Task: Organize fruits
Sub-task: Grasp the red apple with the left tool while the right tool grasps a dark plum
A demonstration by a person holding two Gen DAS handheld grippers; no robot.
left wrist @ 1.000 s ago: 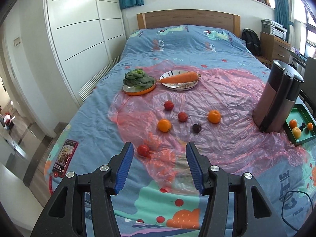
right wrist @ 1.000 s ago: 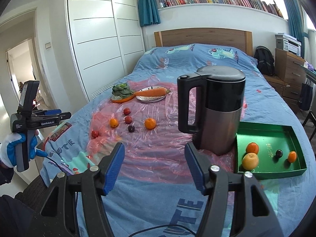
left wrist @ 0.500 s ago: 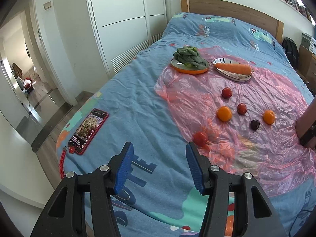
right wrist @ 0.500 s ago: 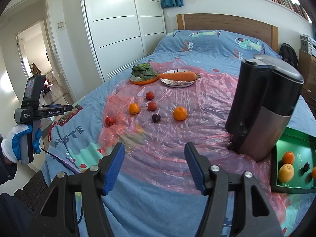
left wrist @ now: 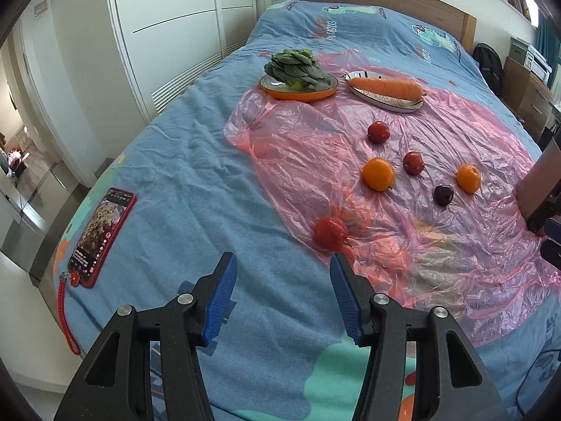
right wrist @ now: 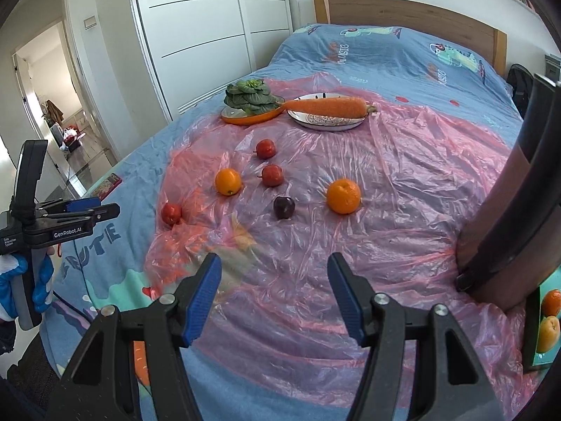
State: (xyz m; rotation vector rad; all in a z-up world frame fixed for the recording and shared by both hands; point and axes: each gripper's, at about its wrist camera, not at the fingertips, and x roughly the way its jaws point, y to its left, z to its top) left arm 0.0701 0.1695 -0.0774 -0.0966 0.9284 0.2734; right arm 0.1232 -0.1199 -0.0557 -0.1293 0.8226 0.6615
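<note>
Left gripper (left wrist: pixel 282 273): jaws wide, empty, above the bedspread (left wrist: pixel 182 175), near a red fruit (left wrist: pixel 329 233). Right gripper (right wrist: pixel 275 273): jaws wide, empty, over the pink sheet (right wrist: pixel 403 182). Six fruits loose on sheet; others in green tray (right wrist: pixel 529 329).

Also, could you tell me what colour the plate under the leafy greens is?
The plate is orange, clearest in the left wrist view.

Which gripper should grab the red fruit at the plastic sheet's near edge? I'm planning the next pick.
Probably left. The left gripper is open with the red fruit just ahead, slightly right of its gap. The right gripper, also open, faces mid-sheet, the fruit far off to its left.
</note>
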